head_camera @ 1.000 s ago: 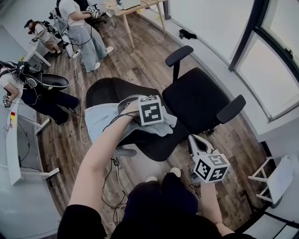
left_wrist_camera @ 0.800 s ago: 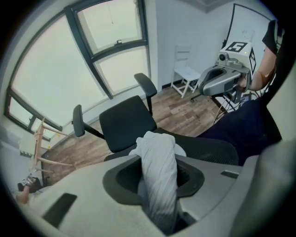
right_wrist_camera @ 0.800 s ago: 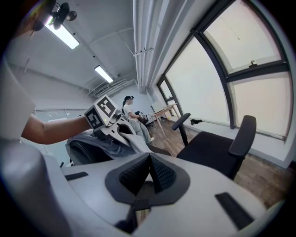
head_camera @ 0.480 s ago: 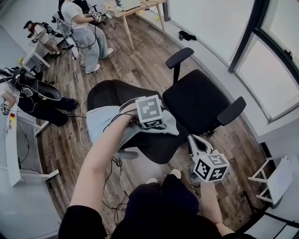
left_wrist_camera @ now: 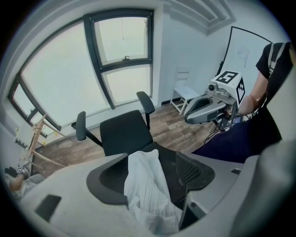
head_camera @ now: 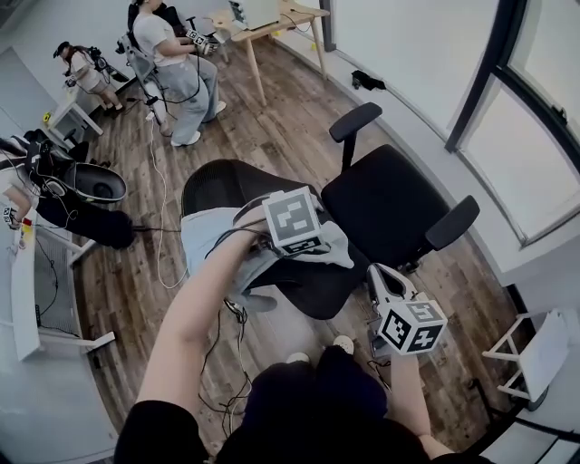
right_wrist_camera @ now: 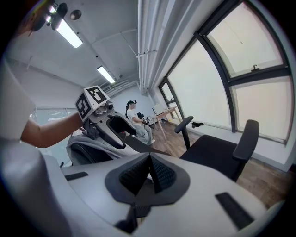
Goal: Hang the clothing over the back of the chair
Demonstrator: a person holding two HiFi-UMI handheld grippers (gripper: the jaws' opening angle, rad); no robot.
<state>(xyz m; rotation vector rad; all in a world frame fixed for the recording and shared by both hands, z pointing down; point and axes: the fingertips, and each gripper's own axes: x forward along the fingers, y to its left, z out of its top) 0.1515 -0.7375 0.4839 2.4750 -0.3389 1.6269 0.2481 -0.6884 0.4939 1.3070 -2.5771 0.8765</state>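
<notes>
The left gripper (left_wrist_camera: 155,178) is hovering nose-down over the back of the chair (head_camera: 231,186), and its jaws are standing wide apart. The clothing (left_wrist_camera: 144,185), a pale crumpled garment, is lying in the gap beneath them, but neither pad is pressing on it.

In the head view the garment is hanging draped over the top edge of the black mesh backrest. It is spilling down the side that faces the person, and one fold is reaching toward the seat (head_camera: 390,204). The person's bare left forearm (head_camera: 195,308) is stretching out above it.

The right gripper (right_wrist_camera: 149,171) is being held low at the person's right side, well apart from the chair. Its jaws are pressing together with nothing between them (the dark ribbed pads are meeting in a single line). It is pointing roughly level toward the chair, and its own view is catching the left gripper above the draped backrest.

Cables (head_camera: 227,362) are trailing over the wooden floor (head_camera: 272,118) just beside the chair's base. Two other people (head_camera: 177,63) are standing at the far end of the room near a wooden table (head_camera: 263,18). Large dark-framed windows (left_wrist_camera: 122,60) are curving along the wall behind the seat.
</notes>
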